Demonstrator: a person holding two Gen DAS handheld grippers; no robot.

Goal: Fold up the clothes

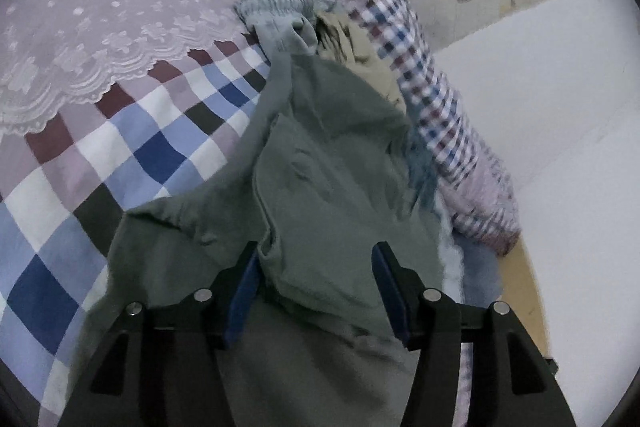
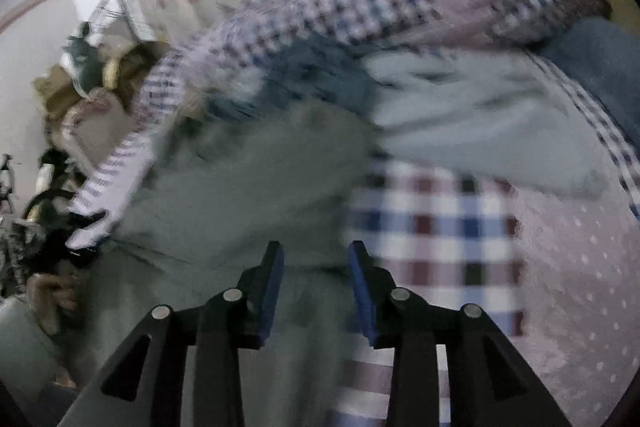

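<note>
A grey-green garment (image 1: 320, 155) lies crumpled on the checked bedspread (image 1: 160, 131). My left gripper (image 1: 318, 267) is open wide, and a fold of this garment runs between its blue pads (image 1: 244, 287). The right wrist view is blurred. In it the same grey-green garment (image 2: 240, 187) fills the middle, and my right gripper (image 2: 316, 267) stands open with a narrower gap and the cloth lying between its fingers. I cannot tell whether either gripper's pads touch the cloth.
A light blue garment with an elastic waistband (image 1: 280, 7) and a beige one (image 1: 352, 43) lie beyond, against a rolled checked quilt (image 1: 424, 95). A lace cover (image 1: 100, 27) lies far left. A pale grey garment (image 2: 472, 123) lies right; household clutter (image 2: 80, 87) stands past the bed's edge.
</note>
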